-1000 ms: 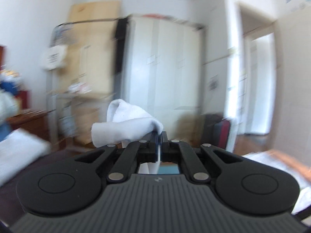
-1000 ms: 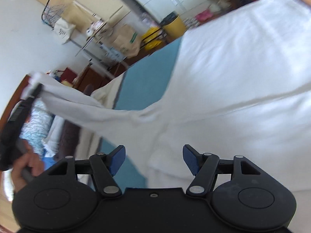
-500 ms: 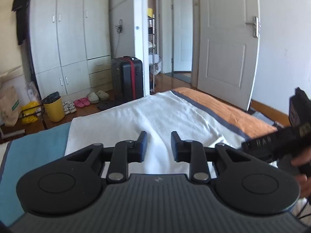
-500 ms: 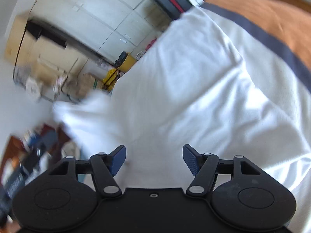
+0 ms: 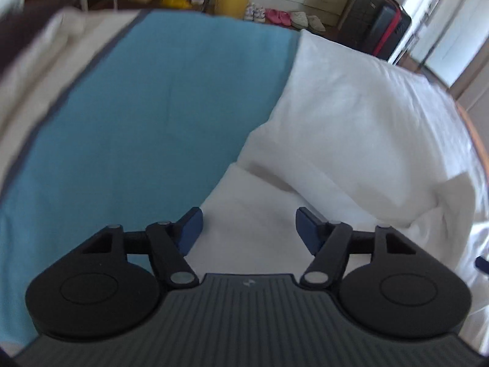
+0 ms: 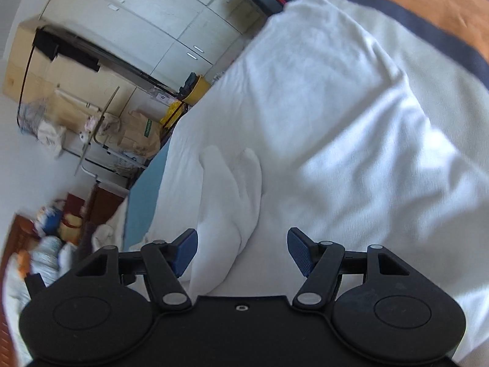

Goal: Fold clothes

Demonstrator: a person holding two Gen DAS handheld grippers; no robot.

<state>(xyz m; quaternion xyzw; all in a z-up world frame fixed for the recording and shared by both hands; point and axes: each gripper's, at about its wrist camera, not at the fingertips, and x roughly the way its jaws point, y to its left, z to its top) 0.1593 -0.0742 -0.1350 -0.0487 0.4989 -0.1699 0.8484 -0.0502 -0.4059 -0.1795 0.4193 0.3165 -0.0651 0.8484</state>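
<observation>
Left-wrist view: the left gripper [image 5: 248,227] points steeply down at the bed; its jaws are opening, blue pads apart, nothing pinched between them. Directly ahead of and beneath the gap lies the white garment [image 5: 351,128], spread flat, a folded layer forming a ridge just beyond the right pad. To the left of the claw runs the teal bed cover [image 5: 146,116], touching the garment's edge. Far beyond the claw stands a yellow bucket [image 5: 231,0] with dark contents at its rim that cannot be identified; beside it, shoes [image 5: 284,16] on the floor and a dark suitcase [image 5: 383,29].

Right-wrist view: the right gripper [image 6: 242,252] is tilted downward and rolled, so the room appears slanted. Its jaws stand wide, gripping nothing. A rolled, bunched sleeve portion [image 6: 232,195] of the white garment [image 6: 336,116] lies just ahead of the left pad, extending away from the claw. Beyond, to the upper right, an orange cover [image 6: 428,3] with a dark stripe borders the garment. Wardrobes [image 6: 146,15] stand in the distance.
</observation>
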